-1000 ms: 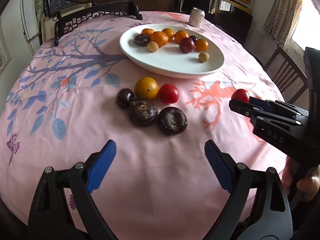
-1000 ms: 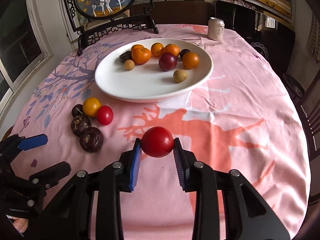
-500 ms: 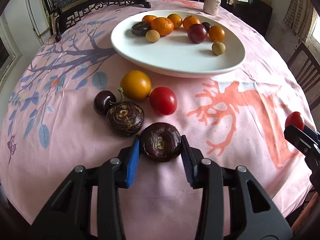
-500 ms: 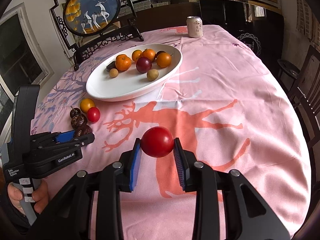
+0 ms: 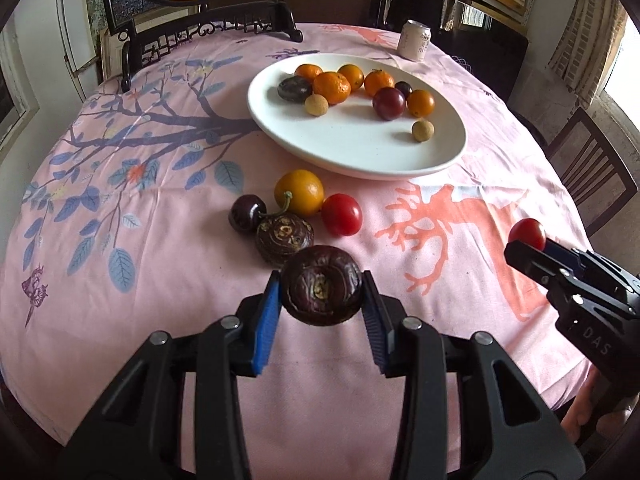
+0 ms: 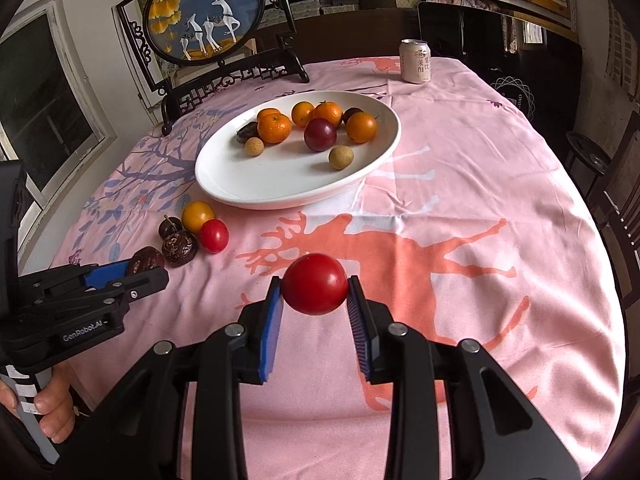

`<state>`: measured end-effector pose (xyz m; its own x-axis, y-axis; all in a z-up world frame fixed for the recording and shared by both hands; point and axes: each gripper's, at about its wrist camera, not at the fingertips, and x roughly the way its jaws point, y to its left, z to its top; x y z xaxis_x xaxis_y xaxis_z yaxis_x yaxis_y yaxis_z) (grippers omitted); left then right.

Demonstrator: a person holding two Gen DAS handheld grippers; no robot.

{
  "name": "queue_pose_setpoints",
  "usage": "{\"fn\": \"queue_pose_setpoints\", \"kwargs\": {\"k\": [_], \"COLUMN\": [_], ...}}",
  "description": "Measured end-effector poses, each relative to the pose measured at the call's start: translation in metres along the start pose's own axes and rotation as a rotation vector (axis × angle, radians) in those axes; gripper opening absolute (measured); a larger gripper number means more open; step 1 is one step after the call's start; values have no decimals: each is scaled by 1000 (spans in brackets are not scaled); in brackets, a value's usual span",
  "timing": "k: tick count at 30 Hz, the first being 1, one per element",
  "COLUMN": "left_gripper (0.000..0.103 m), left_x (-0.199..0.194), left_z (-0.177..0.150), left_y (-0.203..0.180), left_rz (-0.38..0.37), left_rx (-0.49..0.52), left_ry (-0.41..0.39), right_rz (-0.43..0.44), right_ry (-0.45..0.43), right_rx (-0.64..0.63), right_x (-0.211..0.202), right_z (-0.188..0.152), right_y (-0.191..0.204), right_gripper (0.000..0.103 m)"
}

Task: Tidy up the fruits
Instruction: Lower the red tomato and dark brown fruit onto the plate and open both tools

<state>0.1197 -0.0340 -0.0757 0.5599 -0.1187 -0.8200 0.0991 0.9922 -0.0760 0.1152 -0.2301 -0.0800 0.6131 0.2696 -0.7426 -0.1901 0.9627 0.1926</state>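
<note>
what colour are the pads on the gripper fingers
Blue, on black fingers; clearest in the left wrist view, where the left gripper pads clamp a dark purple fruit.

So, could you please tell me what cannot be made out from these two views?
- Right wrist view: most of the dark wrinkled fruit in the left tool is hidden behind the tool's fingers.
- Left wrist view: the lower part of the red tomato in the right tool is hidden by its fingers.
- Both views: the can lettering is too small to read.
- The small dark fruit on the white plate is mostly covered by neighbouring fruit.
</note>
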Motion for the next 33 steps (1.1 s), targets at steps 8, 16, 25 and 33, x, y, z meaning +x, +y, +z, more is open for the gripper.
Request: {"fn": "queue_pose_setpoints", "kwargs": {"k": [8,16,25,33], "left_gripper": [39,39,39,58], "left_x": [-12,35,99,105], "left_z": [51,144,169,177], "left_y": [23,34,33,31], "left_rz": [28,70,84,65], "left_rx": [-6,-33,-49,-47], "left_ry": [-57,-28,62,54], "right_rz": [10,-34,-112,-152], "right_ry": [3,13,78,40], "right_rx": [-27,-53,-8,-31], "right_x": [5,48,109,114], "right_z": [21,96,131,137], "right_y": [15,6,-34,-32], "right_gripper": [33,33,33,63]}}
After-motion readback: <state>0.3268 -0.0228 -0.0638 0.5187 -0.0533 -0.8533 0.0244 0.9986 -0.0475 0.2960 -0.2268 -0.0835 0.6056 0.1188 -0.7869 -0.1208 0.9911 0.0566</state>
